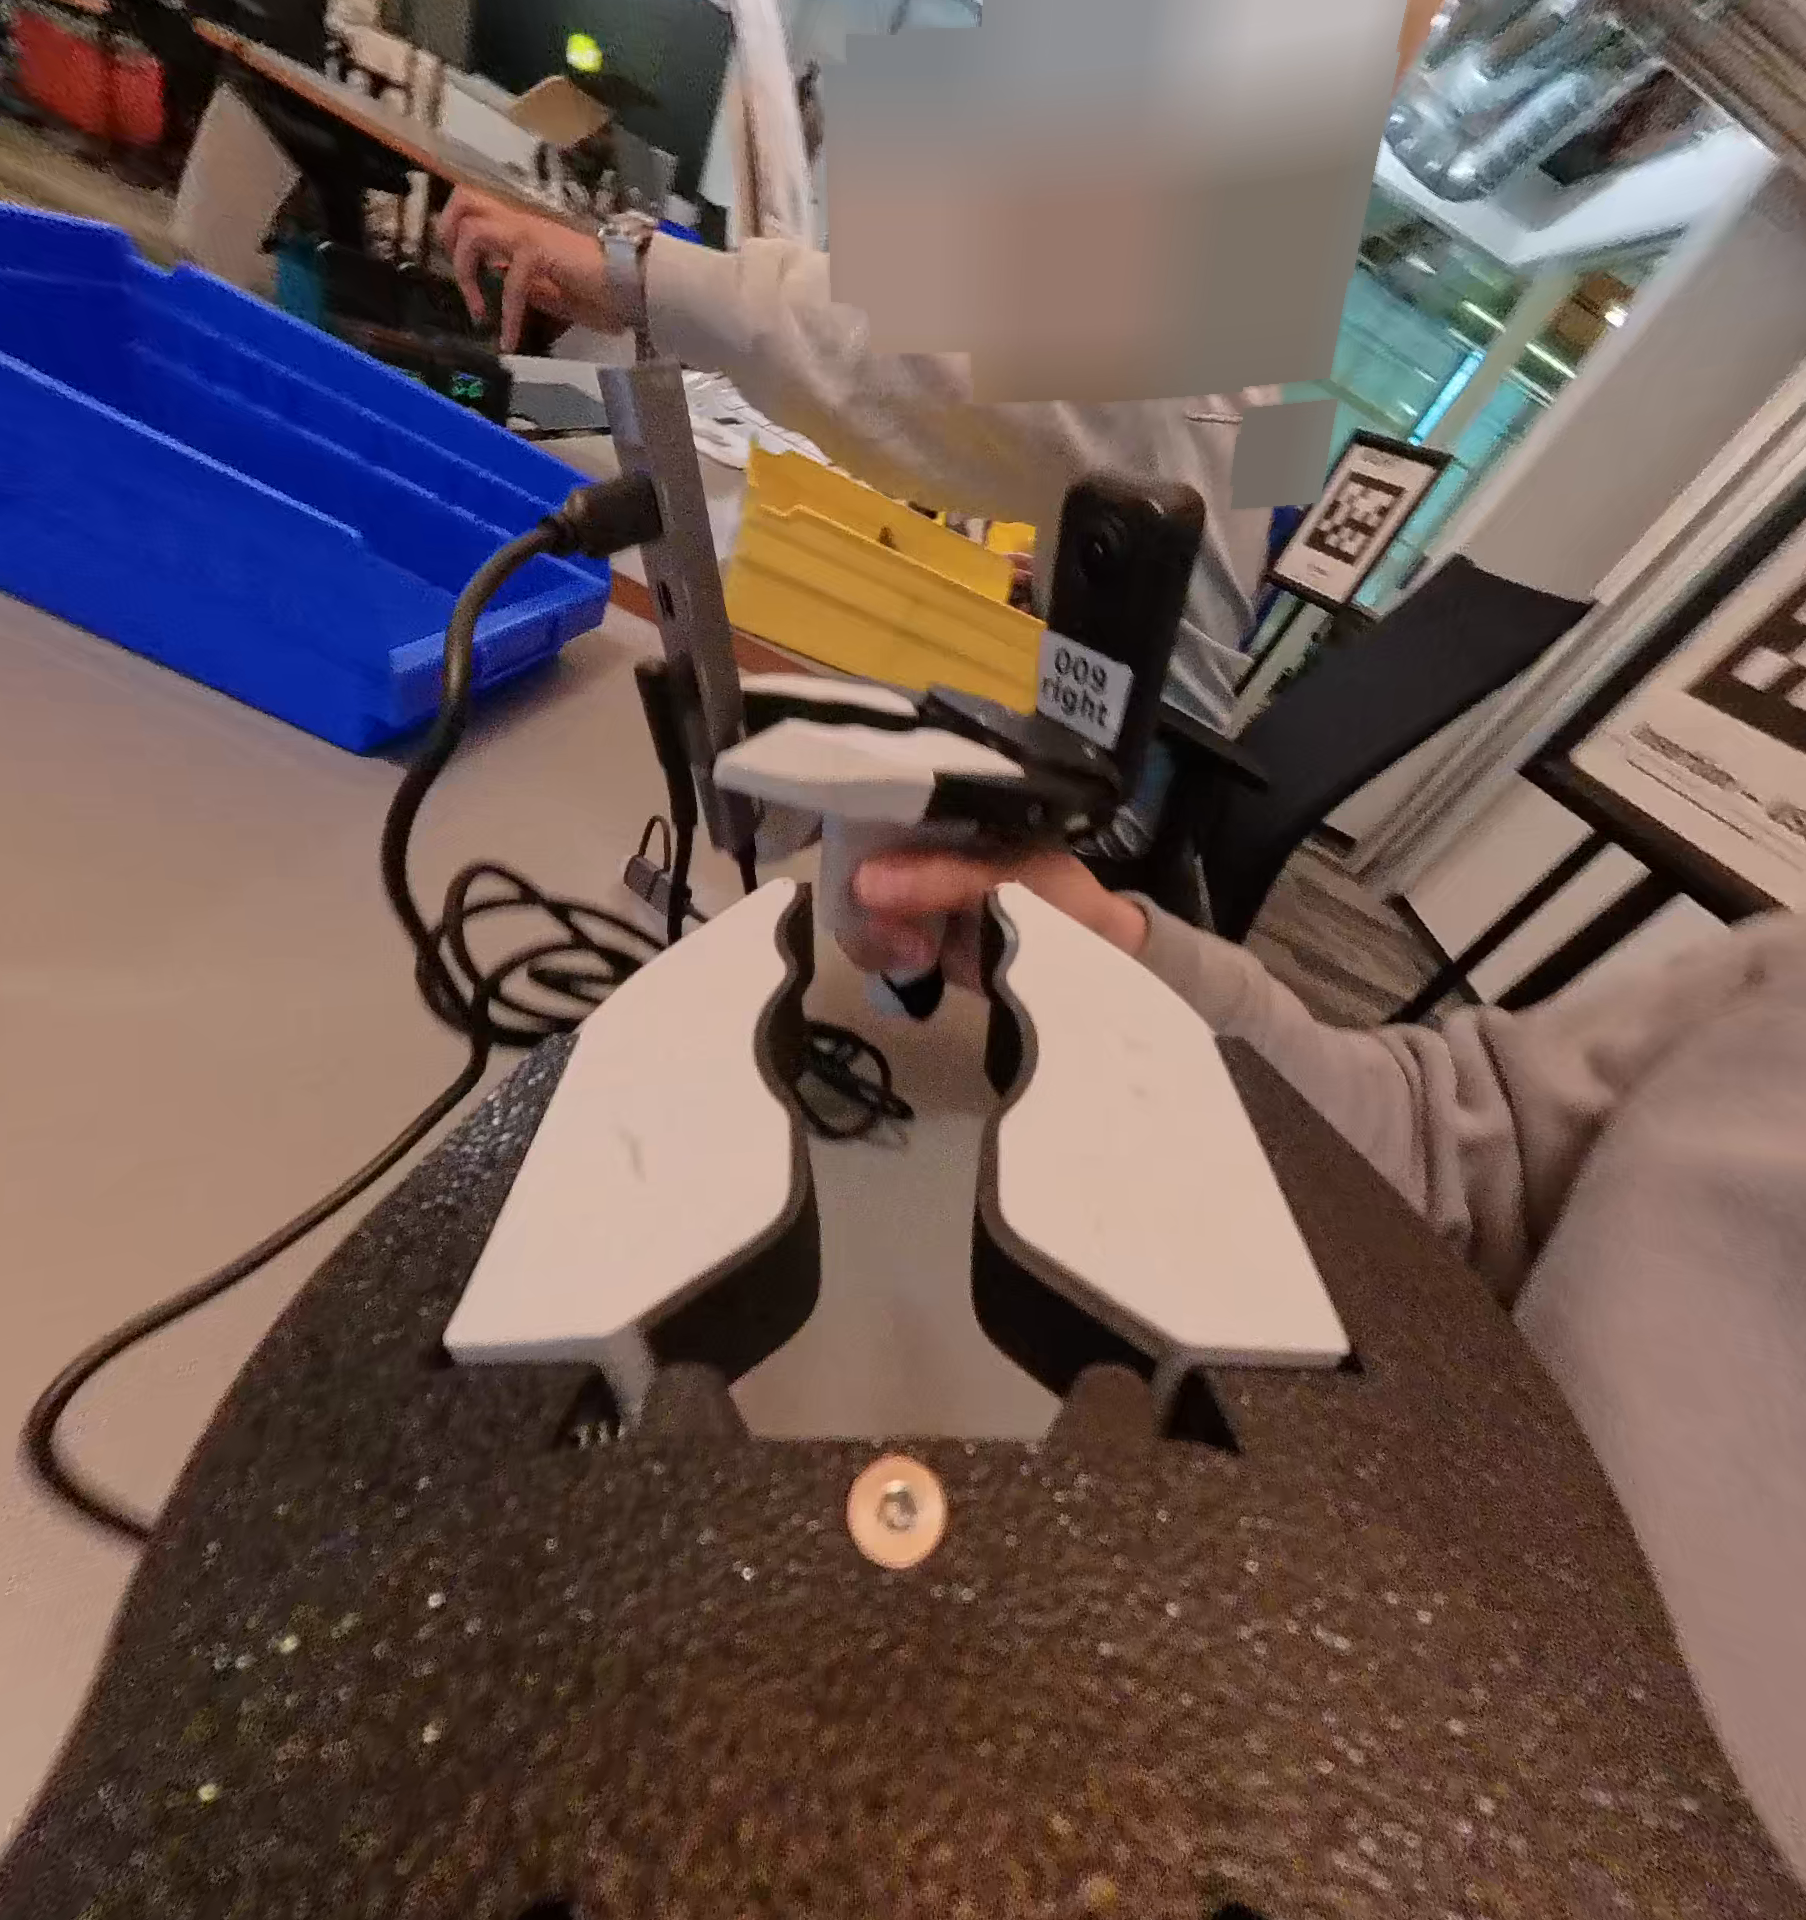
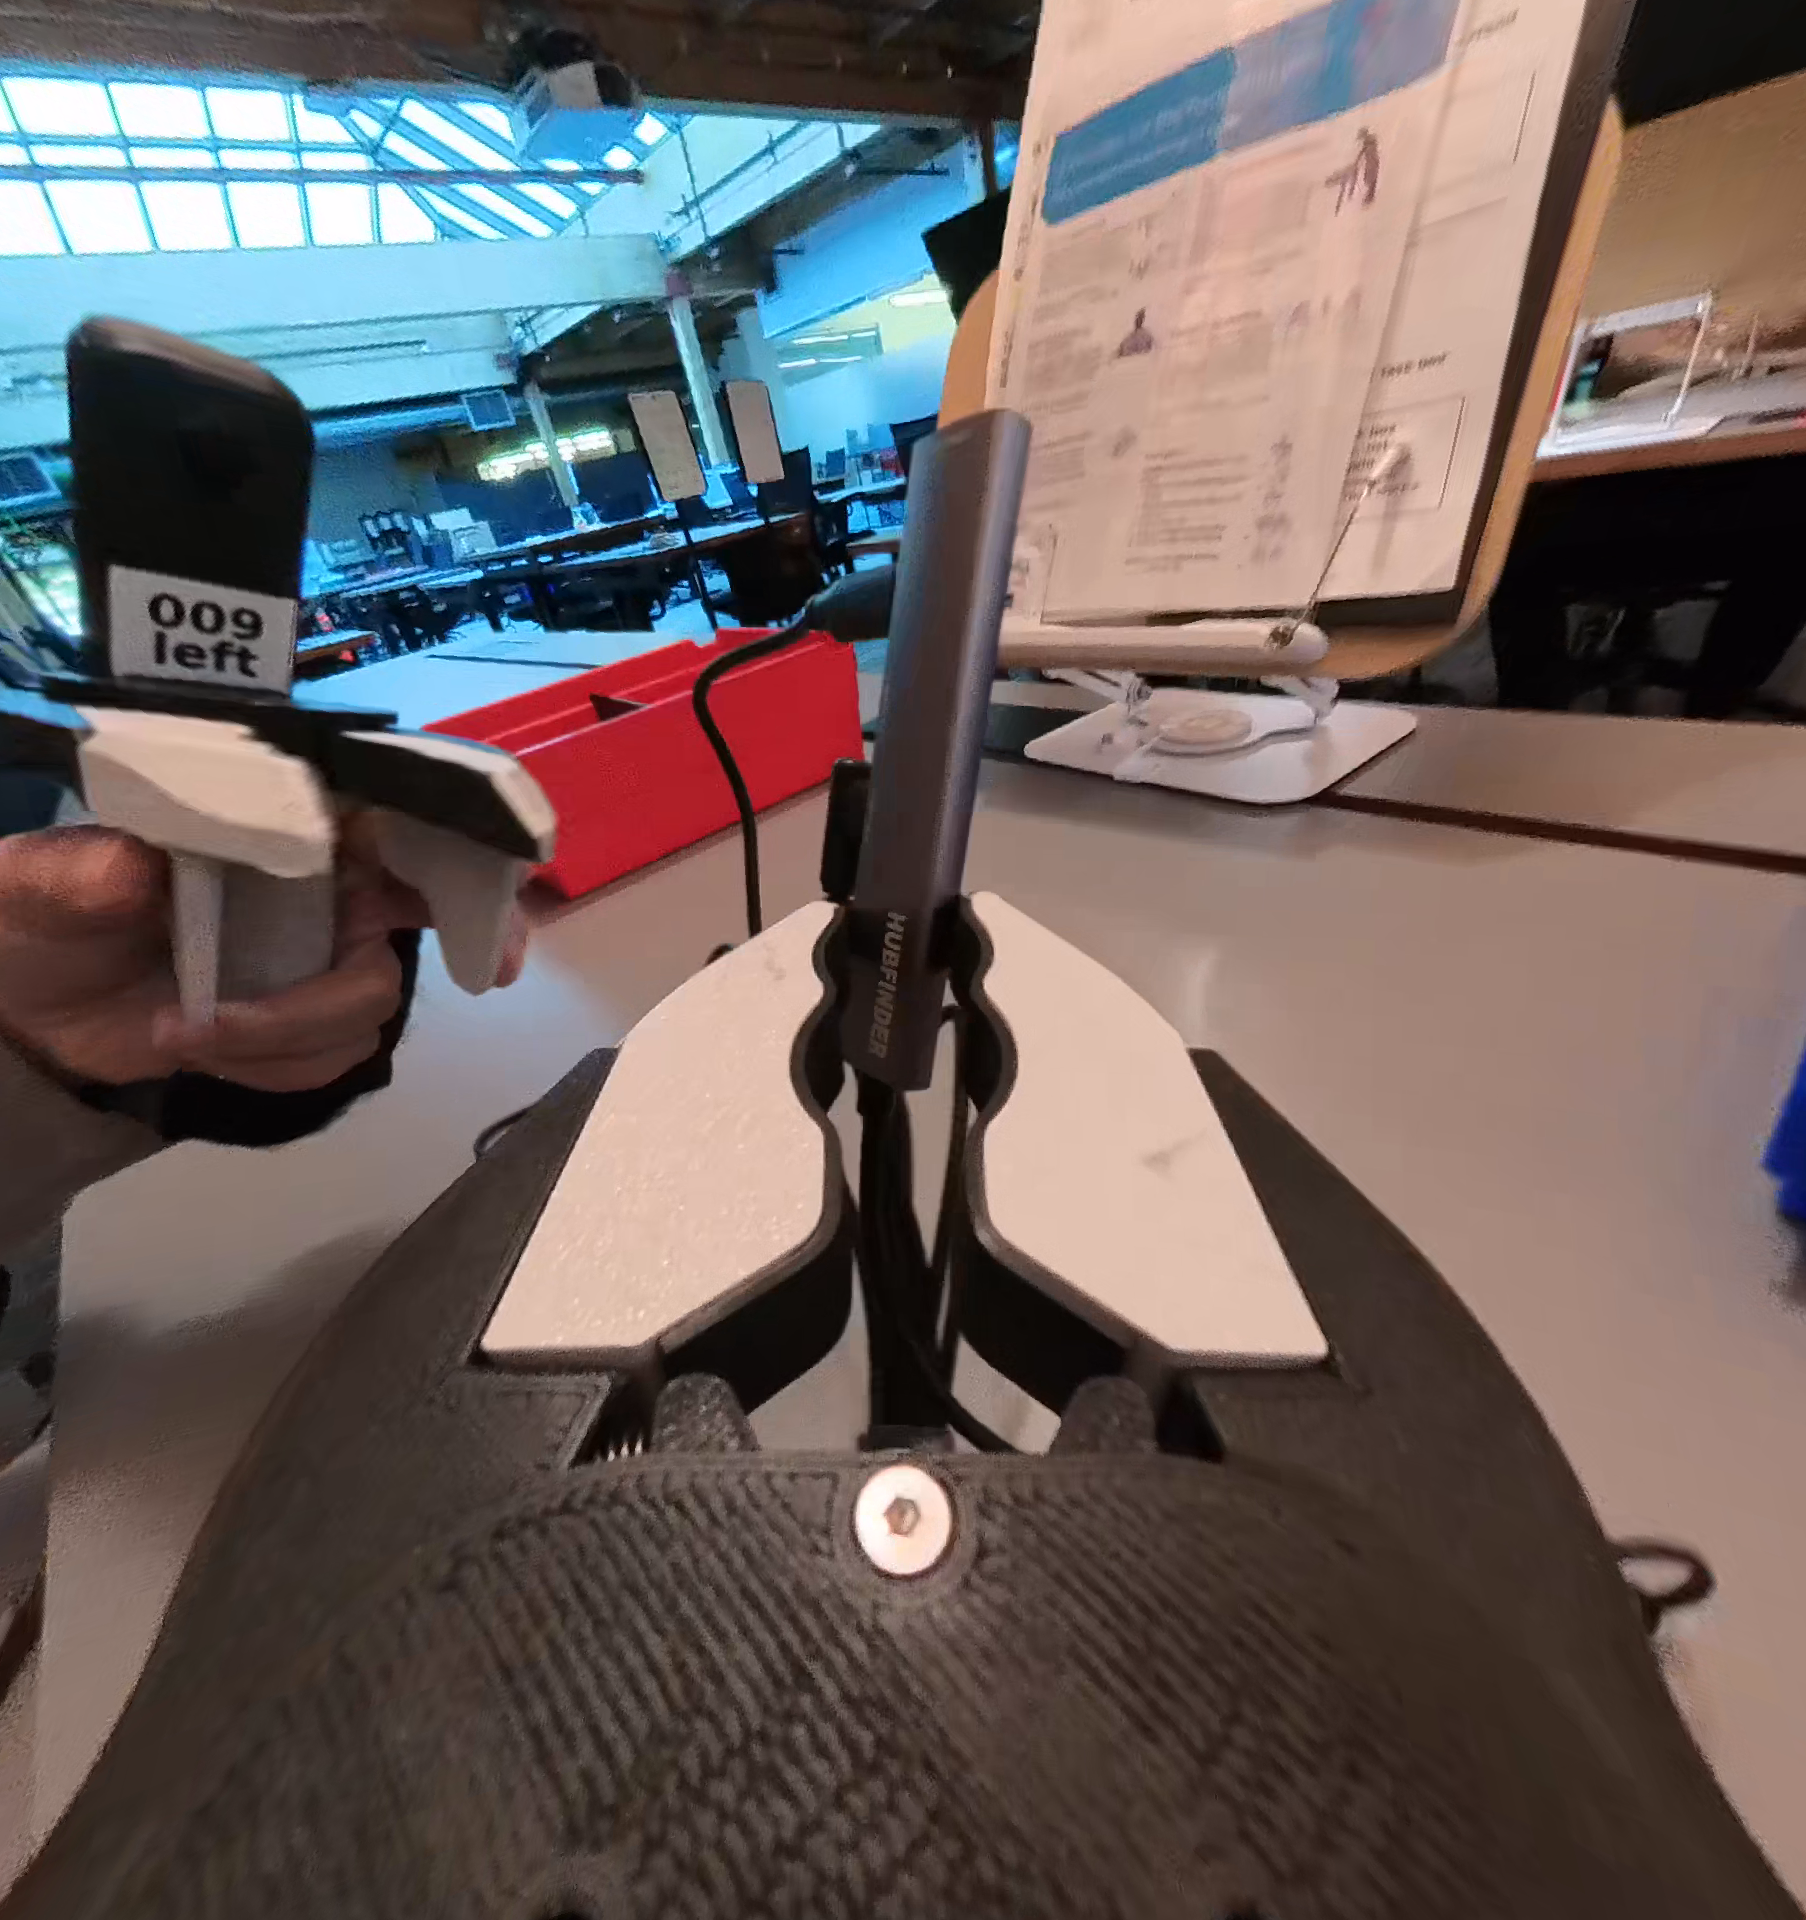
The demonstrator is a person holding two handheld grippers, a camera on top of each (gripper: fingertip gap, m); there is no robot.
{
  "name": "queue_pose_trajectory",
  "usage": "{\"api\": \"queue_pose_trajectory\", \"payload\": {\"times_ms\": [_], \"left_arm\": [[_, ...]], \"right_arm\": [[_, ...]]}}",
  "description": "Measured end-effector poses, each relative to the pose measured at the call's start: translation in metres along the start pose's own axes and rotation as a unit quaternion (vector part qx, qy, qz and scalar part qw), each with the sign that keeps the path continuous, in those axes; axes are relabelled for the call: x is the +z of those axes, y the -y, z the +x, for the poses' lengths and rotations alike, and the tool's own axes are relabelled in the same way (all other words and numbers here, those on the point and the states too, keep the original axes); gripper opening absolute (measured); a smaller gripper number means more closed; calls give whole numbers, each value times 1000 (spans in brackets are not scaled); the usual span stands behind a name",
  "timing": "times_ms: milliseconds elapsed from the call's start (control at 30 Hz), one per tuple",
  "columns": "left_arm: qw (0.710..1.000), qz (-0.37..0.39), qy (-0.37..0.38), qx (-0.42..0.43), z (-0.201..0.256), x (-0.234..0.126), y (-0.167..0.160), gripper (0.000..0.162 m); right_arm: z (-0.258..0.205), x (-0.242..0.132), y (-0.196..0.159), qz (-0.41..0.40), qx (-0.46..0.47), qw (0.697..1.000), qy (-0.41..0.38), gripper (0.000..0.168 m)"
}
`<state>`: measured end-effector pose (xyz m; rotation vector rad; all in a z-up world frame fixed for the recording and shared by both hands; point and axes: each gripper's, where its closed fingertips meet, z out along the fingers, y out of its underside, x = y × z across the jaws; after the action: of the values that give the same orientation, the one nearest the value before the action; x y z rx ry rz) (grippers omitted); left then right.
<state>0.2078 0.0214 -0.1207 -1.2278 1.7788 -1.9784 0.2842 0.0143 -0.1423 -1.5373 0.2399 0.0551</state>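
The right claw (image 2: pixel 901 997) pinches the lower end of a grey hub (image 2: pixel 935 727), holding it upright above the worktop (image 2: pixel 1398 1039). A black cable (image 1: pixel 442 727) plugs into the hub's side (a second plug sits lower down) and trails to a loose coil on the worktop. The left claw (image 1: pixel 894 935) is spread and holds nothing, hovering near the hub. A blue bin (image 1: pixel 203 499) lies far left, a yellow bin (image 1: pixel 878 592) behind the hub, and a red bin (image 2: pixel 650 748) beyond.
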Motion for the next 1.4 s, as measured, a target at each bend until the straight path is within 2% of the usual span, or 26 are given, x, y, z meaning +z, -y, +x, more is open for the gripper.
{"api": "queue_pose_trajectory", "payload": {"times_ms": [100, 167, 233, 333, 567, 667, 767, 867, 933, 1133, 1233, 1333, 1400], "left_arm": [[999, 19, 1, 33, 0, -33, 2, 30], [997, 37, 59, 41, -24, -61, 4, 29], [993, 41, 104, 31, -49, -85, 0, 29], [991, 73, 113, 3, -63, -106, -3, 28], [989, 96, 99, -48, -84, -113, -32, 27], [990, 101, 80, -56, -84, -110, -39, 26], [993, 86, 61, -45, -79, -106, -38, 24], [994, 85, 50, -37, -73, -103, -36, 23], [996, 77, 39, -36, -69, -101, -39, 23], [998, 50, 37, -25, -65, -98, -45, 22], [998, 42, 42, -24, -66, -97, -47, 22], [998, 32, 51, -25, -68, -97, -51, 24], [998, 25, 59, -28, -70, -98, -51, 24]], "right_arm": [[2, -11, 33, 26, -30, 999, -6, 9], [1, -15, 62, 48, -44, 998, 0, 9], [1, -14, 89, 55, -62, 996, 11, 9], [6, -9, 133, 67, -92, 993, 13, 9], [67, -11, 259, 104, -134, 985, -35, 10], [103, -16, 299, 101, -171, 975, -102, 9], [158, -17, 314, 83, -190, 958, -197, 10], [217, -10, 298, 50, -197, 940, -275, 10], [248, -2, 277, 35, -181, 938, -295, 10], [305, 39, 187, 23, -55, 963, -264, 9], [323, 50, 144, -7, -21, 964, -264, 9], [338, 49, 83, -117, 33, 954, -275, 9], [340, 41, 56, -164, 55, 944, -281, 13]]}}
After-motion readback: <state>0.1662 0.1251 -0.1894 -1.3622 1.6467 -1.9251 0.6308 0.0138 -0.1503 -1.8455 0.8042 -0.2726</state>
